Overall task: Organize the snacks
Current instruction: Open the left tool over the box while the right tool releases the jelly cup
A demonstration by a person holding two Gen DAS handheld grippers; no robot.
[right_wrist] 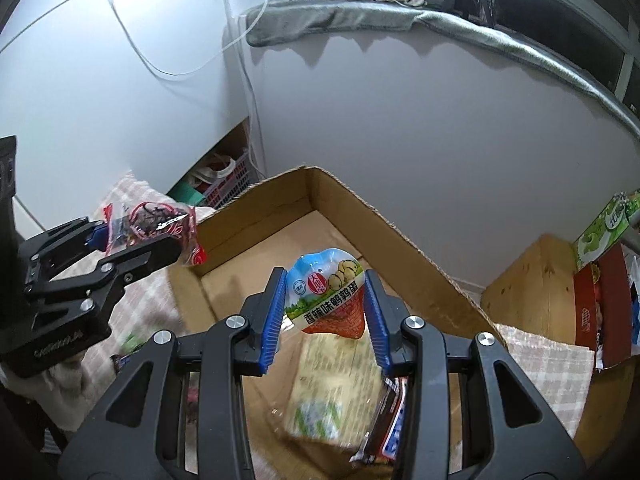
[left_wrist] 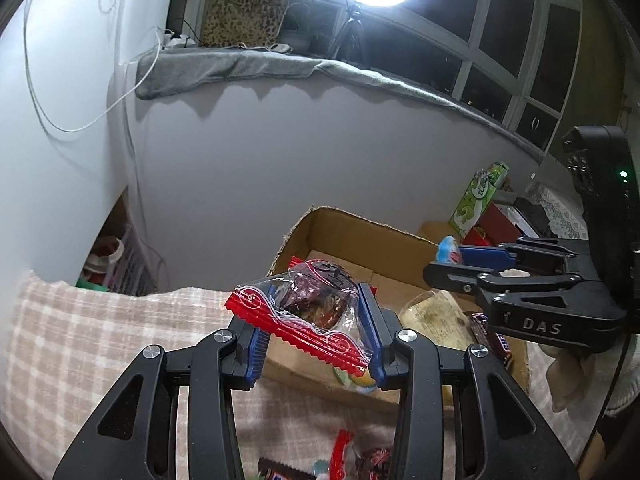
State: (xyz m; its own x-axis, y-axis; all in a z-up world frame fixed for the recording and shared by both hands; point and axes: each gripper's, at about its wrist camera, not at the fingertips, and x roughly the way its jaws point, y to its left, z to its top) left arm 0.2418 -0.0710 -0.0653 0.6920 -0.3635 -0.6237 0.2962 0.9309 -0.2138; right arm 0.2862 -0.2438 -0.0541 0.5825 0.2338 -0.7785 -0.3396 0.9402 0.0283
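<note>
- Two tools are up over the box [right_wrist: 400, 248], each pinching a snack.
- Our left tool [left_wrist: 316, 312] presses its blue pads [left_wrist: 370, 320] onto a clear packet [left_wrist: 312, 304] with red crimped ends and a dark filling; we hold it raised above the box's near-left wall.
- From the right wrist view, that same left tool [right_wrist: 160, 236] sits left of the box, over the checked cloth [right_wrist: 148, 304], with the packet [right_wrist: 156, 224] sticking out past its fingers.
- Our right tool [right_wrist: 324, 308] squeezes a small pouch [right_wrist: 328, 292] printed with sky, eggs and red Chinese lettering; it hangs above the inside of the box.
- From the left wrist view, the right tool [left_wrist: 456, 258] reaches in from the right above the box [left_wrist: 344, 232], the pouch [left_wrist: 448, 250] barely showing at its tip.
- Inside the box, beneath the pouch, lie a pale yellow-green bag [right_wrist: 328, 384] and, to its right, a dark bar [right_wrist: 390, 424]; both are blurred.
- Beyond the box's right side stands a green carton [right_wrist: 604, 228] by a red box [right_wrist: 600, 312].
- Near the box, on the cloth [left_wrist: 100, 328], more snacks [left_wrist: 344, 452] lie at our left tool's base.
</note>
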